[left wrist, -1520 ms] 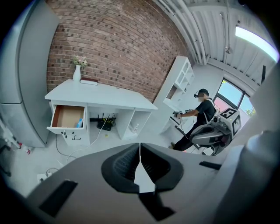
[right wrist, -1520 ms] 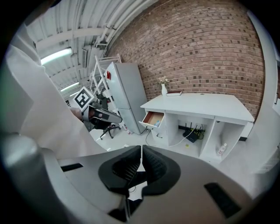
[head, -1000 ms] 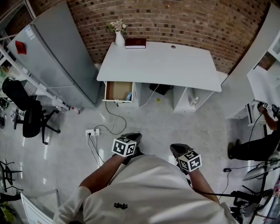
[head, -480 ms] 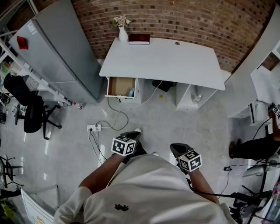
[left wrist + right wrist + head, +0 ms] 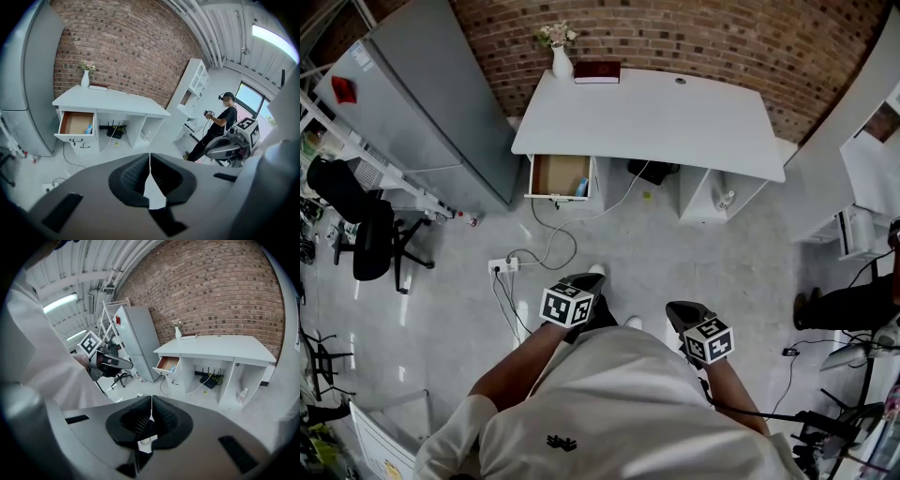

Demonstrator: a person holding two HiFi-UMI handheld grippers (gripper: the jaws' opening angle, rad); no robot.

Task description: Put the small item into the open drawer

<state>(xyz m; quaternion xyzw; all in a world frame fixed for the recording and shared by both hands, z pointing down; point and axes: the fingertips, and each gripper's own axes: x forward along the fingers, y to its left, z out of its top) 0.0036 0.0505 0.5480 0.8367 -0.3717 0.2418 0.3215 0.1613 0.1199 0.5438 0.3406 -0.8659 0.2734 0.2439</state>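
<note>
The white desk [image 5: 675, 117] stands by the brick wall, and its left drawer [image 5: 560, 176] is pulled open. A small blue item [image 5: 582, 187] lies at the drawer's right side, also visible as the blue item [image 5: 88, 129] in the left gripper view. My left gripper [image 5: 581, 281] and right gripper [image 5: 680, 311] hang close to my body, well back from the desk. The left gripper [image 5: 150, 161] has its jaws shut with nothing between them. The right gripper [image 5: 151, 411] is likewise shut and empty. In the right gripper view the drawer [image 5: 168, 364] is far ahead.
A grey fridge [image 5: 422, 112] stands left of the desk, with a black office chair [image 5: 356, 230] beyond it. A power strip [image 5: 502, 265] and cables lie on the floor before the drawer. A vase [image 5: 562, 62] and red book [image 5: 597, 72] sit on the desk. Another person [image 5: 218, 124] stands at the right.
The desk and drawer have slid up the head view as I back away from them. A shoe tip has come into sight. Both grippers keep their pose, shut.
</note>
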